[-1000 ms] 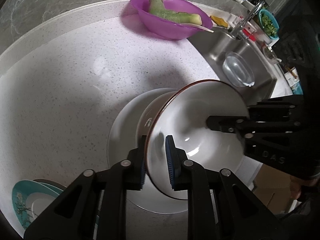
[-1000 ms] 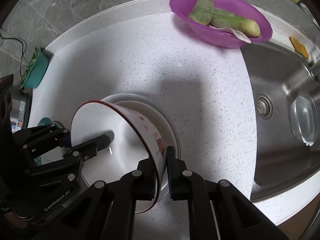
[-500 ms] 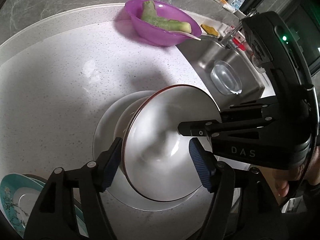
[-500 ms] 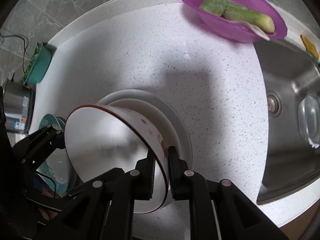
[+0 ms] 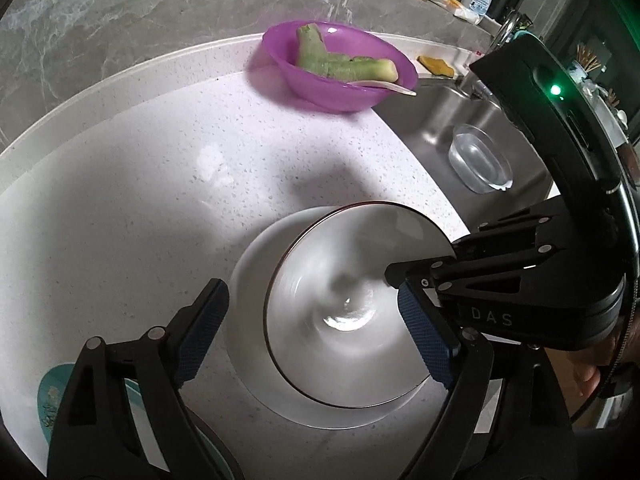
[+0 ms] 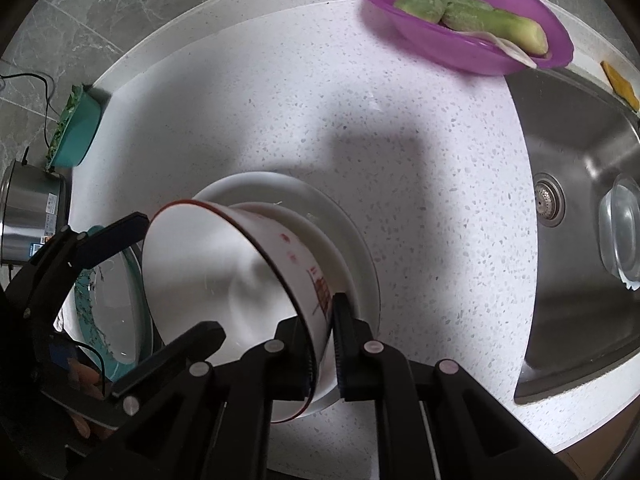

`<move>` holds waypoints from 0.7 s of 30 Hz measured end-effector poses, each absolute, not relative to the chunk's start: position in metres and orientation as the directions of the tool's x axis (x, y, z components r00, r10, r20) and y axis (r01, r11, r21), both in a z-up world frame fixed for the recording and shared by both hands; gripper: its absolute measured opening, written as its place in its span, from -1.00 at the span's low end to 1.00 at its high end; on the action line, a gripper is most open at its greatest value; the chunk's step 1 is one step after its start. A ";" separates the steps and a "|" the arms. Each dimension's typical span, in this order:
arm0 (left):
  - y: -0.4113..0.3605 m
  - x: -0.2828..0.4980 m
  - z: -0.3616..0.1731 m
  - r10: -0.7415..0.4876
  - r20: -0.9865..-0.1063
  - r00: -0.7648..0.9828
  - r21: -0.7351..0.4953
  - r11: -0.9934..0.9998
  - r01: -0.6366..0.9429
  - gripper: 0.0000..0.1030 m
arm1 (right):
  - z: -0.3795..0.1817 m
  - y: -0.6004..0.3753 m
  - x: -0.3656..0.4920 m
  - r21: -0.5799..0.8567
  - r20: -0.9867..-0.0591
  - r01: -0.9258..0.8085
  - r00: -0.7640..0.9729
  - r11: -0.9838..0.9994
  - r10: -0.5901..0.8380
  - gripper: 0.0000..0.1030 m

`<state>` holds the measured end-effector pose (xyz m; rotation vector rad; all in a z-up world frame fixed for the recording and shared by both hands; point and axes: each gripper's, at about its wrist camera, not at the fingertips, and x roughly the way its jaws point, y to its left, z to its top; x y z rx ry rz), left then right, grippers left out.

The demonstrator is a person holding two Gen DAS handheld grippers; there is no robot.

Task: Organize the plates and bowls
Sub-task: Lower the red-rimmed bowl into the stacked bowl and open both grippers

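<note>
Speckled white countertop point(image 5: 132, 200) beside steel sink point(image 6: 580, 168); right gripper point(image 6: 322, 320) clamps red-rimmed bowl point(image 6: 224, 276); left gripper point(image 5: 316, 328), jaws just opened wide, straddles it untouching.

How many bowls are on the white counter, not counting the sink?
2: a purple plastic bowl at the back edge, and a red-rimmed white ceramic bowl on the white plate. More may be hidden.

teal plate point(image 5: 52, 396) mostly hidden behind left gripper's fingers; bowl's point(image 5: 344, 312) inside motion-blurred
</note>
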<state>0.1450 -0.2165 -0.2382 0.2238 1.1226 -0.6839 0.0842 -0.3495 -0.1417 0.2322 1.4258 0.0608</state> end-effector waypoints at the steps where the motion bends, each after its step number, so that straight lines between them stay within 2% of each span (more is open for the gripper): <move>1: -0.215 0.145 -0.237 -0.391 -0.881 0.265 -0.166 0.781 0.603 0.67 | -0.141 -0.348 0.085 0.189 -0.974 0.090 0.144 0.978 0.175 -0.80; 4: -0.209 0.145 -0.234 -0.387 -0.879 0.278 -0.159 0.789 0.594 0.67 | -0.140 -0.343 0.090 0.165 -0.978 0.069 0.143 0.984 0.154 -0.79; 12: -0.200 0.144 -0.240 -0.385 -0.891 0.241 -0.181 0.788 0.589 0.72 | -0.135 -0.329 0.090 0.079 -0.979 -0.008 0.190 0.997 0.079 -0.63; 15: -0.201 0.140 -0.237 -0.369 -0.891 0.264 -0.144 0.782 0.606 0.72 | -0.135 -0.326 0.089 0.059 -0.976 -0.032 0.208 0.998 0.064 -0.59; 16: -0.202 0.139 -0.235 -0.364 -0.888 0.282 -0.127 0.781 0.611 0.72 | -0.135 -0.326 0.088 0.063 -0.976 -0.030 0.209 0.998 0.068 -0.56; 18: -0.201 0.141 -0.233 -0.359 -0.883 0.302 -0.112 0.786 0.608 0.74 | -0.135 -0.332 0.086 0.126 -0.968 -0.011 0.217 0.992 0.125 -0.35; 21: -0.194 0.147 -0.238 -0.365 -0.888 0.278 -0.148 0.801 0.580 0.74 | -0.136 -0.342 0.080 0.227 -0.947 0.029 0.239 0.973 0.213 -0.21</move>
